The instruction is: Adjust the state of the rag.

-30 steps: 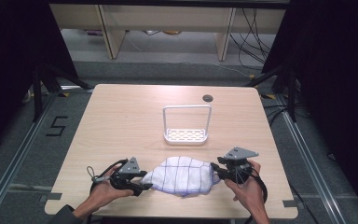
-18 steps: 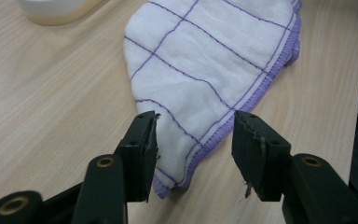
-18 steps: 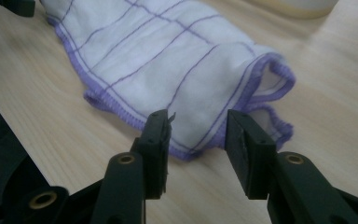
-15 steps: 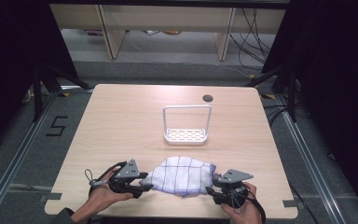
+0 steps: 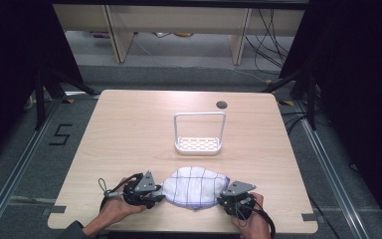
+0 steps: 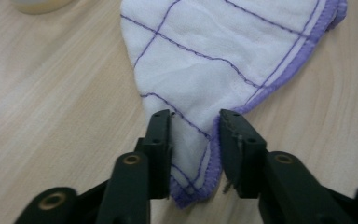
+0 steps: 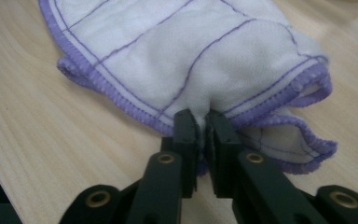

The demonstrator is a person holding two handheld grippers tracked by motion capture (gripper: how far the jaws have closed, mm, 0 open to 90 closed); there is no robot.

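A white cloth (image 5: 194, 186) with a purple grid and purple hem lies crumpled near the table's front edge. My left gripper (image 5: 160, 196) is at its left end. In the left gripper view its jaws (image 6: 195, 119) stand on either side of the cloth's (image 6: 214, 60) pointed corner, which lies flat between them; they have just been closing. My right gripper (image 5: 222, 200) is at the cloth's right end. In the right gripper view its jaws (image 7: 201, 116) have just closed and pinch a fold of the cloth (image 7: 191, 51) at the hem.
A small white rack (image 5: 199, 145) with a tall wire handle stands beyond the cloth at the table's middle. A dark round grommet (image 5: 222, 105) sits near the far edge. Bare wooden tabletop (image 5: 129, 134) spreads to the left and right.
The right gripper has come down and in toward the front edge onto the cloth's right end, its jaws narrowing onto a fold. The left gripper has stayed put, its jaws closer together.
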